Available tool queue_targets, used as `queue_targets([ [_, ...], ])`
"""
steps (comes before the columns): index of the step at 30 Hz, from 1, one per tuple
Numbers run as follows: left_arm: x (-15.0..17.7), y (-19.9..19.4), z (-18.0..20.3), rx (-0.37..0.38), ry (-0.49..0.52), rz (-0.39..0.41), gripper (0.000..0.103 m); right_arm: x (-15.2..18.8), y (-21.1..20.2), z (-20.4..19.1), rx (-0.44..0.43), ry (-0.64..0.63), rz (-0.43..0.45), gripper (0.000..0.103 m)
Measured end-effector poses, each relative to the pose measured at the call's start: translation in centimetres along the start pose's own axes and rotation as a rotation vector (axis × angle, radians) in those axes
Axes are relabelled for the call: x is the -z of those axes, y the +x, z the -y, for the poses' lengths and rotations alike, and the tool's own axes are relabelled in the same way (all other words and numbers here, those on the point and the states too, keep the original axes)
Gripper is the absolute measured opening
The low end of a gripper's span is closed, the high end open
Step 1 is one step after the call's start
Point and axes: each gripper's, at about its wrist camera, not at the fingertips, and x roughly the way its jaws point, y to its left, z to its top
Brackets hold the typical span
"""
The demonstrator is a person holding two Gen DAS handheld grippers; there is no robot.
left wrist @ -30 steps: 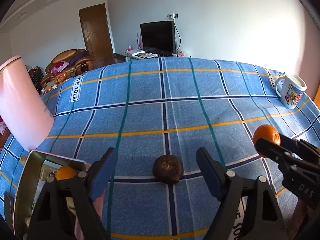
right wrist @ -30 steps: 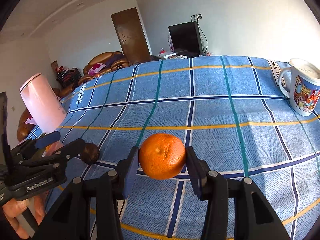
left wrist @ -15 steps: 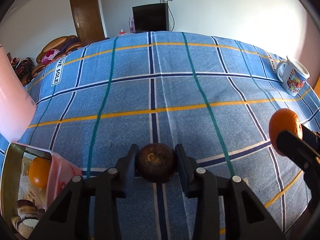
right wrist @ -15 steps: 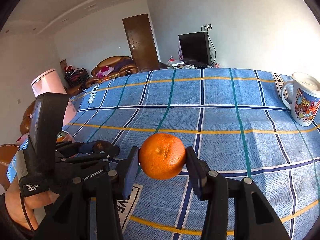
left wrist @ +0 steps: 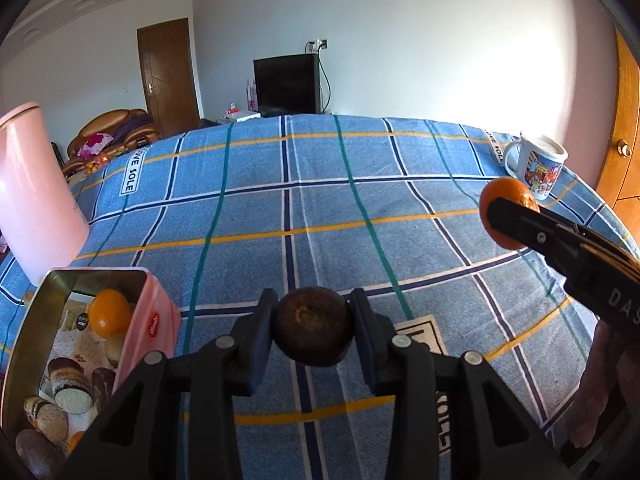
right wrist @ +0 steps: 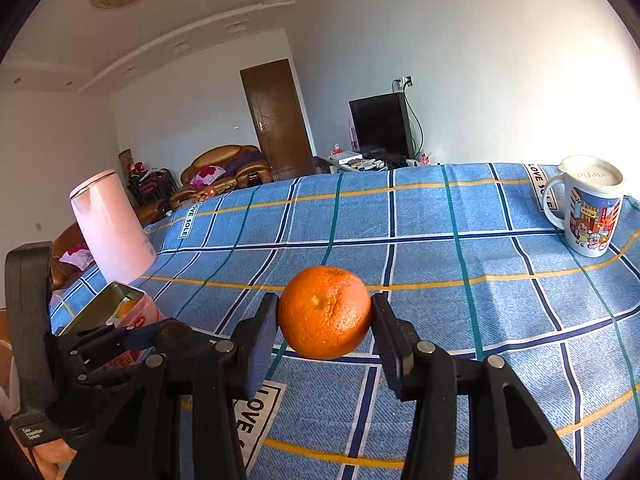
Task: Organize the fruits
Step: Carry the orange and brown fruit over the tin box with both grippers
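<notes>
So both hands are loaded at once here. The left gripper (left wrist: 313, 330) is clamped snug on a dark brown round fruit (left wrist: 313, 326), jaws closed right down to the fruit's width, and it looks lifted clear of the blue plaid tablecloth (left wrist: 320, 208). The right gripper (right wrist: 325, 316) is doing the same with an orange (right wrist: 325, 312), pinched across its middle with the stem end facing the camera, held up off the cloth too.

The destination is pretty obviously the pink tin (left wrist: 154, 320) sitting open at the left edge of the table, just beside the left gripper. There's already another orange (left wrist: 109, 312) in there, along with what look like little cakes or pastries, hard to tell exactly. My guess is the brown fruit goes in first since that hand is right next to the tin, while the right hand hangs back over to the side so the two tools don't bump.

The pink kettle (right wrist: 110, 226) stands just behind the tin, so a drop from above looks safer than swinging in from the back. The cartoon mug (right wrist: 588, 204) is way over at the far right corner, well out of the way.
</notes>
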Motion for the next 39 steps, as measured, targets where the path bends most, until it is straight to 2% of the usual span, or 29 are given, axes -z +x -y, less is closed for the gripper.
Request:
queue_targets([
  [8,1.0,-3.1,-0.1,-0.027,0.021,0.121,0.039,0.3,-1.6,-1.1,0.027,-0.036,0.074,0.048],
  [15,1.9,-5.1,-1.1,-0.038,0.018,0.179,0.039,1.1,-3.1,-3.3,0.039,-0.108,0.131,0.048],
  [39,3.7,-10.0,-7.5,-0.094,-0.07,0.27,0.039,1.6,-3.0,-11.3,-0.09,-0.206,0.132,0.048],
])
